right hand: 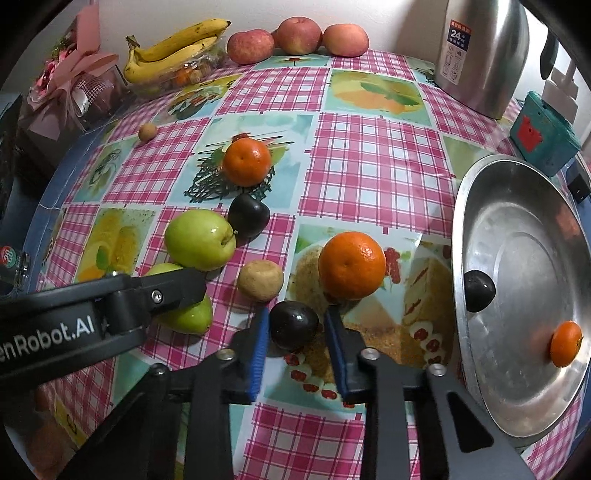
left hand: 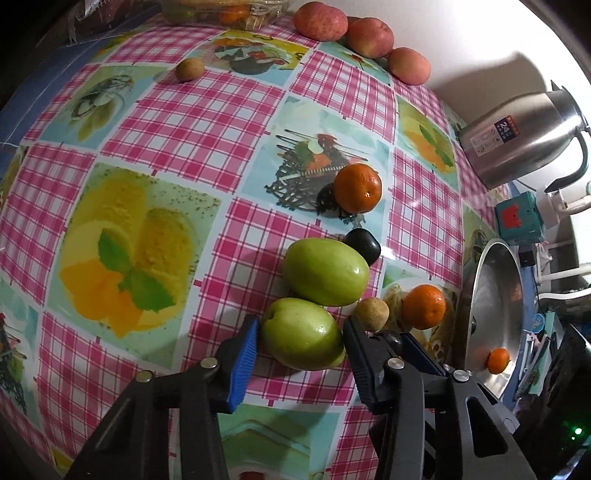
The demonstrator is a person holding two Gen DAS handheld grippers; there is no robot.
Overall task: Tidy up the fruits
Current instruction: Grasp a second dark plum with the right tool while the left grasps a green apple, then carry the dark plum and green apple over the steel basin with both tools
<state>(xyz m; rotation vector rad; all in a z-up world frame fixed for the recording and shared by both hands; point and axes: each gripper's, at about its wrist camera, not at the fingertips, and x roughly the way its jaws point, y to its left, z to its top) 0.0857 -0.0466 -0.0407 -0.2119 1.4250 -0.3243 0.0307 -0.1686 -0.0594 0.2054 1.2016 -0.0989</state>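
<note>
In the left wrist view my left gripper is shut on a green apple-like fruit, which rests on the checked tablecloth with a pad pressing on each side. A second green fruit touches it from behind. In the right wrist view my right gripper is shut on a small dark plum that sits on the cloth. Just beyond lie an orange and a small brown fruit. A metal pan at the right holds another plum and a small orange.
Further back lie another orange, a dark plum and a small brown fruit. Three red apples and bananas line the wall. A steel kettle and a teal box stand behind the pan.
</note>
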